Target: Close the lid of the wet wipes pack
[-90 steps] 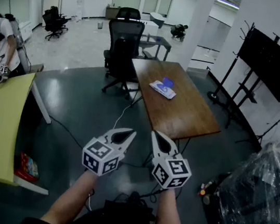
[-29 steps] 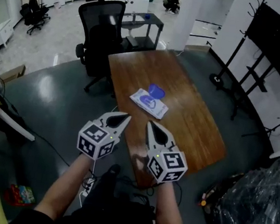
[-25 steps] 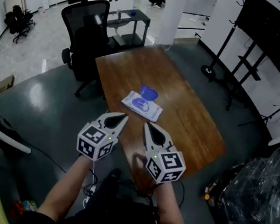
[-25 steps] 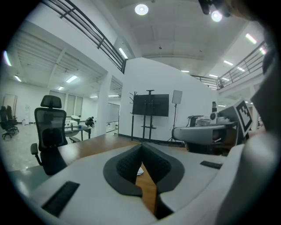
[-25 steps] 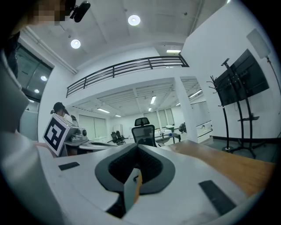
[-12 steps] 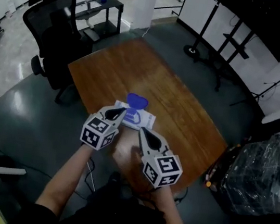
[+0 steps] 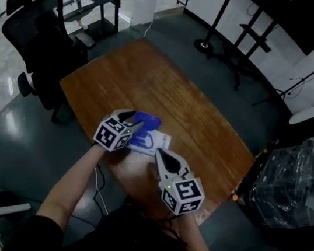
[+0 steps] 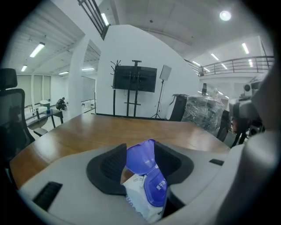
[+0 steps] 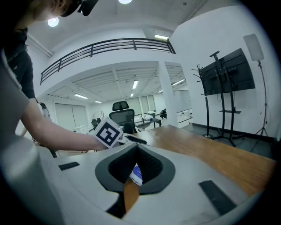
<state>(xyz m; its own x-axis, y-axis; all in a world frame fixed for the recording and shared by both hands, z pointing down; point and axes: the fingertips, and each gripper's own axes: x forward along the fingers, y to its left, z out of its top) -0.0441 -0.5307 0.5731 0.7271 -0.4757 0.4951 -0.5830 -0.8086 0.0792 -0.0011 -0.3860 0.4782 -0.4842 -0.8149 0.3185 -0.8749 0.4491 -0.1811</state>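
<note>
From the head view, a rectangular table (image 7: 205,118) of glossy brown wood grain fills the middle, and the wet wipes pack (image 7: 155,143), a flat, soft white pouch with blue print, lies near its near edge. The pack's lid (image 7: 147,120), a rounded blue plastic flap, stands raised at the pouch's 10 o'clock end. The left gripper (image 7: 133,121), matte grey with a checker-marked cube, reaches in from 9 o'clock with its tips at the lid. The right gripper (image 7: 161,154) hangs at the pack's 5 o'clock, apart from it. A black mesh office chair (image 7: 41,33) stands at 10 o'clock off the table, and a bundle in crinkled clear film (image 7: 299,180) at 3 o'clock. In the left gripper view the claw is released: its jaws have just been opening, and the smooth, curved lid rises upright in the gap between them, with the pouch's oval blue collar below. In the right gripper view the claw is clenched on nothing, a sliver of pouch and wood showing beneath the tips.
</note>
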